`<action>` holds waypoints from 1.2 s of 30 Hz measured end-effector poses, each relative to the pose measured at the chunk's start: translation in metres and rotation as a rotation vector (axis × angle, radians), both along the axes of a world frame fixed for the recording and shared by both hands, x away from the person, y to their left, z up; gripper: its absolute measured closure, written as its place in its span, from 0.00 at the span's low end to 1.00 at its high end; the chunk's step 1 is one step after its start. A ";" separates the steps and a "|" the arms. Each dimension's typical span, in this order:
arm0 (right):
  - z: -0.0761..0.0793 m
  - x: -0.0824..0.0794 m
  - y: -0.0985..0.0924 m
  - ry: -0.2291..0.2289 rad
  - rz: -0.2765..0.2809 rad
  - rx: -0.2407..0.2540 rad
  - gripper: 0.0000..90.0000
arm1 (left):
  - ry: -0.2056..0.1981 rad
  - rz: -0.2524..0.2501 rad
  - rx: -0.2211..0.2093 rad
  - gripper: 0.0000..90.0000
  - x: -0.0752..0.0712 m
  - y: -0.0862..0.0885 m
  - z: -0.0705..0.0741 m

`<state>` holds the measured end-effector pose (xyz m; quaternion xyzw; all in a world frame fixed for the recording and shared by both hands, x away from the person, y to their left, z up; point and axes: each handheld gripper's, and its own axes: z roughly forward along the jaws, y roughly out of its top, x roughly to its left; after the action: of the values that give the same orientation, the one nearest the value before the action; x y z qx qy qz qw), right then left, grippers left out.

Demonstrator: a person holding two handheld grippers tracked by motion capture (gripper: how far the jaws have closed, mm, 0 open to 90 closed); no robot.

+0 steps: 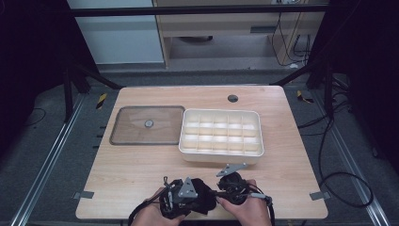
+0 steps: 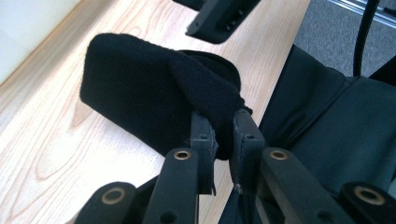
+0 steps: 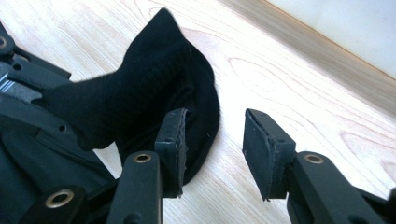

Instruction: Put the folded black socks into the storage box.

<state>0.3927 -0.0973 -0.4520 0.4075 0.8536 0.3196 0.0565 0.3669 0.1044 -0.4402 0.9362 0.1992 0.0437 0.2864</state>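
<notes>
- The black sock (image 2: 154,93) sits at the near edge of the wooden table (image 1: 141,160), right in front of the person, bunched up between the 2 grippers.
- The left gripper (image 2: 224,135) has its 2 jaws pinched tight on a fold of the sock; in the left gripper view the fabric is squeezed between the pads and the rest of it sticks out over the tabletop.
- The right gripper (image 3: 215,140) has its jaws parted with a clear gap of bare wood between the pads. One jaw lies right against the sock's edge, but nothing's clamped.
- Further back, a white divided tray (image 1: 221,153) sits mid-table, well apart from the sock, and a clear lid (image 1: 136,134) with a small knob lies flat just beside it on the left.
- No readable writing, brands or labels anywhere.
</notes>
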 end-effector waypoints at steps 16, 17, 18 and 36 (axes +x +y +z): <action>0.008 0.002 -0.025 -0.011 -0.049 0.009 0.65 | -0.015 -0.029 0.072 0.90 0.006 -0.023 -0.007; 0.008 0.002 -0.027 -0.012 -0.054 0.009 0.65 | -0.017 -0.030 0.072 0.90 0.008 -0.024 -0.007; 0.008 0.003 -0.030 -0.010 -0.061 0.013 0.65 | -0.015 -0.031 0.070 0.90 0.010 -0.027 -0.007; 0.006 -0.001 -0.070 -0.024 -0.146 0.045 0.65 | -0.011 -0.054 0.082 0.90 0.014 -0.046 -0.014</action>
<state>0.3913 -0.1669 -0.4460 0.4661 0.8133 0.3387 0.0809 0.3808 0.0579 -0.4547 0.9519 0.1703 0.0491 0.2501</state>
